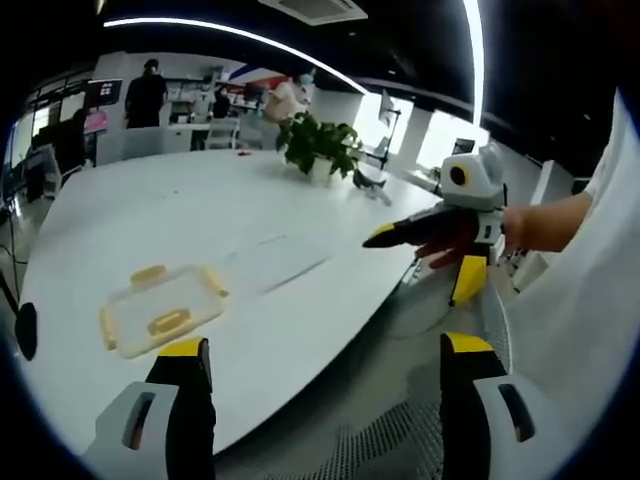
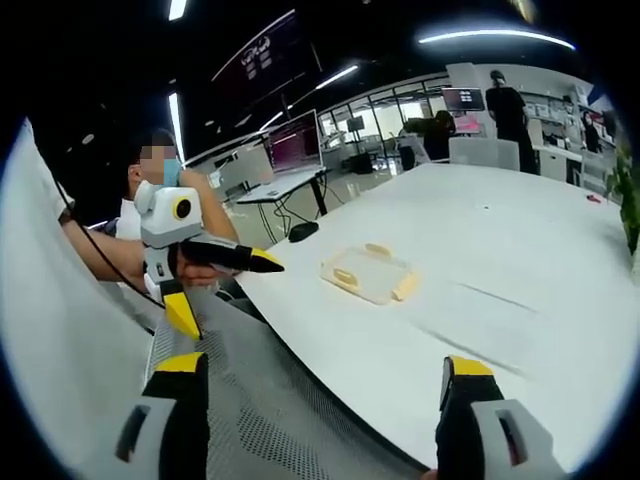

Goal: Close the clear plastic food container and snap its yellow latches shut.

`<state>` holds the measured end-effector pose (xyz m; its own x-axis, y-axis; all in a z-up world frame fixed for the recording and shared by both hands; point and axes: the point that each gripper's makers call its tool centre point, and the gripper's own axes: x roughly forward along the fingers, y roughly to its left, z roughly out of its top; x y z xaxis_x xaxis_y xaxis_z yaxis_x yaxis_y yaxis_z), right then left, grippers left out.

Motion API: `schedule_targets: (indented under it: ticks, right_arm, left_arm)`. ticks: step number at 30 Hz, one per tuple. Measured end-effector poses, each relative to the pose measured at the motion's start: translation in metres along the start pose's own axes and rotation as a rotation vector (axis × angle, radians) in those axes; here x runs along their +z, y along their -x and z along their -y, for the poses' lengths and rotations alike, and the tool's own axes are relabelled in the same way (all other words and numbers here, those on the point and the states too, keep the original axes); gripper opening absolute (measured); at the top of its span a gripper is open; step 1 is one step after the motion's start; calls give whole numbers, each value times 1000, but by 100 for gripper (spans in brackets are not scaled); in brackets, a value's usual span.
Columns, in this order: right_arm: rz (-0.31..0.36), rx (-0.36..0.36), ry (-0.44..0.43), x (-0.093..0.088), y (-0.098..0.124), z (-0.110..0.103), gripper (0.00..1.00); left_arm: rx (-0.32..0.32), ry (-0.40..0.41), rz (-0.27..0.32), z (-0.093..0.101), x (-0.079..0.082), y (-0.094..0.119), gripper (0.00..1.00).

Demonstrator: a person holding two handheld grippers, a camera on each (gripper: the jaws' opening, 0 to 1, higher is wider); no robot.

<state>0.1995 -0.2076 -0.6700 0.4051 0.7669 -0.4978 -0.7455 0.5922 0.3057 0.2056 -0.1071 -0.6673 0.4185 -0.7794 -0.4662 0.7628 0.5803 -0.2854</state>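
The clear plastic container [image 1: 160, 310] lies low and flat on the white table [image 1: 200, 210], with yellow latches on its sides. It also lies mid-table [image 2: 368, 272] in the right gripper view. Whether its lid is pressed down I cannot tell. My left gripper [image 1: 325, 350] is open and empty, short of the table edge with the container ahead and to the left. My right gripper [image 2: 320, 370] is open too, off the table edge. Each gripper appears in the other's view, held in a hand with jaws spread: the right [image 1: 415, 270] and the left [image 2: 235, 300].
A potted plant [image 1: 320, 148] stands at the table's far side. A small black object [image 2: 303, 231] rests near the table edge beyond the container. Grey mesh flooring [image 2: 290, 420] lies below the grippers. Desks with monitors [image 2: 295, 145] and several people stand in the background.
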Motion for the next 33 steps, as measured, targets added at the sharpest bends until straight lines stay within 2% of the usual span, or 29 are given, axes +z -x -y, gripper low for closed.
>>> schedule_targets:
  ticks: [16, 24, 26, 29, 33]
  right_arm:
    - [2, -16, 16, 2, 0, 3, 97]
    - [-9, -24, 73, 6, 0, 3, 96]
    - [-11, -26, 86, 6, -1, 3, 97]
    - [-11, -27, 92, 7, 0, 2, 96]
    - [5, -33, 103, 16, 1, 4, 96]
  left_arm:
    - [-8, -6, 13, 1, 2, 1, 93]
    - [-22, -13, 5, 0, 5, 3, 95]
    - [-9, -29, 13, -4, 8, 6, 93]
    - [2, 4, 35, -10, 13, 10, 93]
    - [14, -11, 40, -15, 18, 13, 93]
